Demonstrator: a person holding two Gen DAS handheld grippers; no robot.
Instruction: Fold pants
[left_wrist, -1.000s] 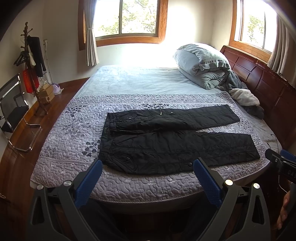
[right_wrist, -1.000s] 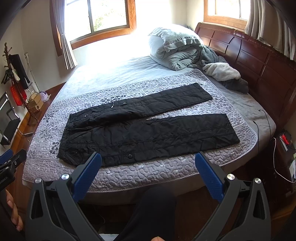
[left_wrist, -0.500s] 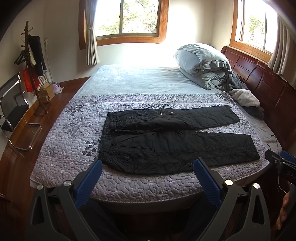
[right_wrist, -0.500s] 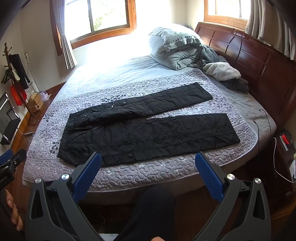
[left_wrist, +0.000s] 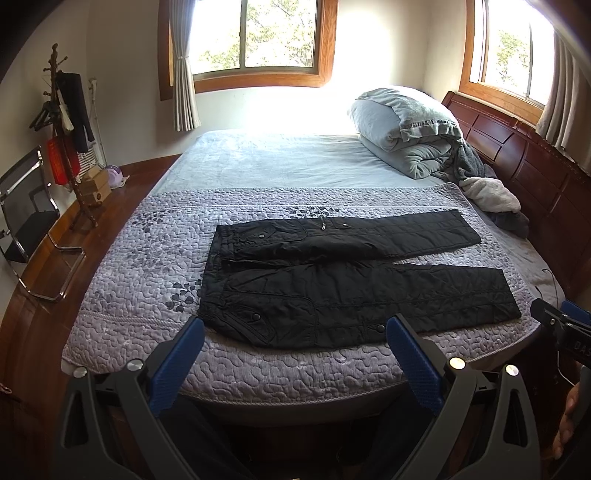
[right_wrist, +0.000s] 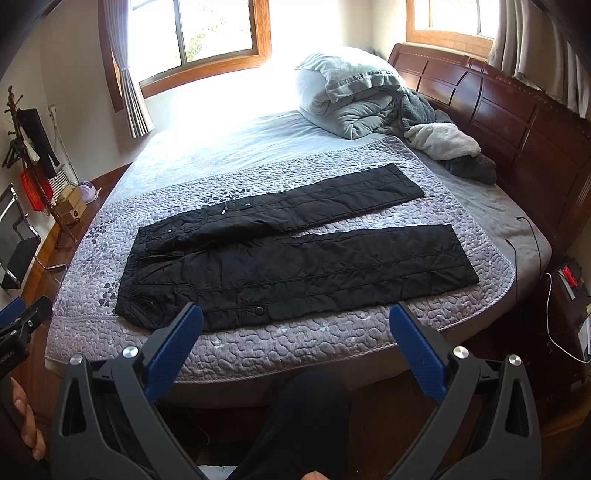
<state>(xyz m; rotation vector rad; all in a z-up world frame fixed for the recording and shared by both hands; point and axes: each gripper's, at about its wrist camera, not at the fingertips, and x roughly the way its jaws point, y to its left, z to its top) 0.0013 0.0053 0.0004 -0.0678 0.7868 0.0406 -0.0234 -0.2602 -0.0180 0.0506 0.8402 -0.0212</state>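
Note:
Black quilted pants (left_wrist: 332, 280) lie flat on a grey-purple quilted bedspread (left_wrist: 147, 258), waist to the left, both legs spread apart and pointing right. They also show in the right wrist view (right_wrist: 295, 254). My left gripper (left_wrist: 295, 343) is open and empty, held off the bed's near edge, just short of the waist end. My right gripper (right_wrist: 295, 332) is open and empty, also off the near edge, in front of the near leg.
A folded grey duvet (left_wrist: 406, 129) and loose blankets (right_wrist: 443, 144) sit by the wooden headboard (right_wrist: 517, 122) at right. A coat rack (left_wrist: 62, 129) and a chair (left_wrist: 26, 221) stand at left. A bedside stand with cables (right_wrist: 565, 288) is at right.
Both grippers have barely moved; the view has shifted only slightly. The pants lie as before.

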